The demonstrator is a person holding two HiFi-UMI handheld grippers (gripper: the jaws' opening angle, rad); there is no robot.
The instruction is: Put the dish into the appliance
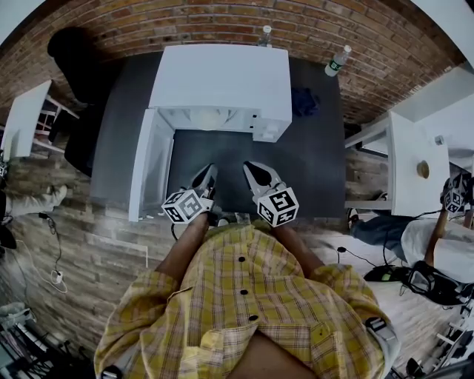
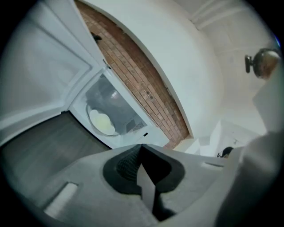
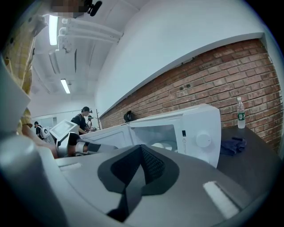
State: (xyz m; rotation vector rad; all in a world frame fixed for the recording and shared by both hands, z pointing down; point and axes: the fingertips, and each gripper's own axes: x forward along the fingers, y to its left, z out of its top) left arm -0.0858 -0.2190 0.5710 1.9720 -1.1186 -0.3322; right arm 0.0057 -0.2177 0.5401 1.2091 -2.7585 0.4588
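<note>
I see the dish (image 2: 103,122) lying inside the white microwave (image 1: 222,78), whose door (image 1: 148,163) is swung wide to the left. Both left tongs (image 1: 210,171) and right tongs (image 1: 251,168) are pressed together and empty, over bare dark counter (image 1: 311,155) before the opening, near the counter's front edge

Rough brick wall (image 1: 185,22), matt dark table (image 1: 318,148) — smooth white microwave (image 1: 222,81) casing

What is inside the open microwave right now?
A pale round dish lies on the cavity floor of the microwave. In the head view its top hides most of the cavity.
</note>
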